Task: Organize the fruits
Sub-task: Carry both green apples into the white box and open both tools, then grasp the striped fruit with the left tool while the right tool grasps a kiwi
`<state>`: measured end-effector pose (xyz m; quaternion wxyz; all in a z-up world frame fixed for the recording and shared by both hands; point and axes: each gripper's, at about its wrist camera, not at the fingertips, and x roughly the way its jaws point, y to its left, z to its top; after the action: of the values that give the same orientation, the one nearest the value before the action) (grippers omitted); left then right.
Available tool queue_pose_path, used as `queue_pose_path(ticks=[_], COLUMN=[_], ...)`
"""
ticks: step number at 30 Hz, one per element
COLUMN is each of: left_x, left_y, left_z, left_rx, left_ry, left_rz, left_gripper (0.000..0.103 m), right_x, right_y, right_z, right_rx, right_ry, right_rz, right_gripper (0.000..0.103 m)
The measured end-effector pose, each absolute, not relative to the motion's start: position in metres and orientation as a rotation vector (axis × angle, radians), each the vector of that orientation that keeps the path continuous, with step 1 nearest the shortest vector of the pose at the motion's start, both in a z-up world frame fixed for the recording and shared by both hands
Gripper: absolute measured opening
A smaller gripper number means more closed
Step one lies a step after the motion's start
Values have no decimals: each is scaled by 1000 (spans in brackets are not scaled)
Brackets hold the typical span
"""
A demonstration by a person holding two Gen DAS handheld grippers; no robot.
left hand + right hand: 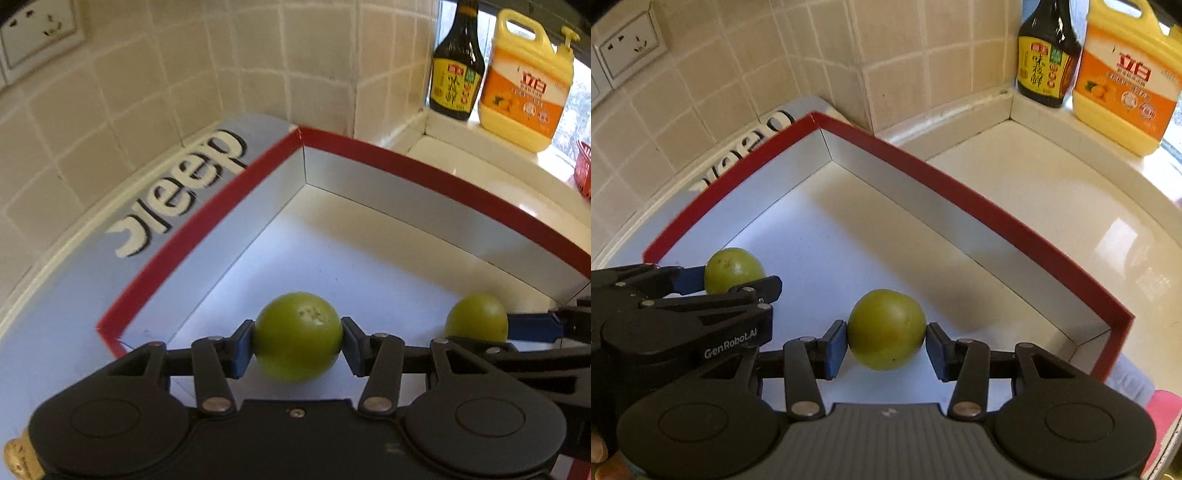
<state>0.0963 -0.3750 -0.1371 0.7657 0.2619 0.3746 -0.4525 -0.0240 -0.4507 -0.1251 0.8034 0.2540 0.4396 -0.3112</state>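
"GenRobot.AI" left gripper (pixel 733 278) and right gripper (pixel 886 341) each clenched around a green fruit (pixel 886 328) over "Jeep" box (pixel 960 192).

We cannot see whether either green fruit (pixel 297 336) rests on the box floor (pixel 871 236). The soy bottle (pixel 458 62) loses its neck at the top edge, and the red basket (pixel 583 170) is cut off at right.

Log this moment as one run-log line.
left gripper: shut on green fruit | right gripper: shut on second green fruit | both over red-rimmed box
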Motion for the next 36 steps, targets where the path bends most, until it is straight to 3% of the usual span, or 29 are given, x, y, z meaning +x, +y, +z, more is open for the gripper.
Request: queue_pose_path(ticks=[5,6,7,15,26,36], left_x=[99,99,99,85,102,155], left_y=[-378,-377,-376,-335,-201,-81], left_z=[-145,-144,-142,-98,-28,-32], left_rx=[567,564,555,480,324,285], left_ry=[836,840,842,757,642,677], left_rz=[-977,-976,-973,-967,-786,-524], left_gripper=[60,70,72,77,79,80], right_x=[-19,-20,-21,-46,-30,60], right_y=[-448,-449,-450,-448,-386,-294], right_z=[-127,-126,-124,-91,-22,-13], right_rx=[491,500,505,519,428,284], right_ry=[956,957,954,885,782,814], right_rz=[-676,-676,-678,-713,-560,-299], right_gripper=[50,50,50,51,57,60])
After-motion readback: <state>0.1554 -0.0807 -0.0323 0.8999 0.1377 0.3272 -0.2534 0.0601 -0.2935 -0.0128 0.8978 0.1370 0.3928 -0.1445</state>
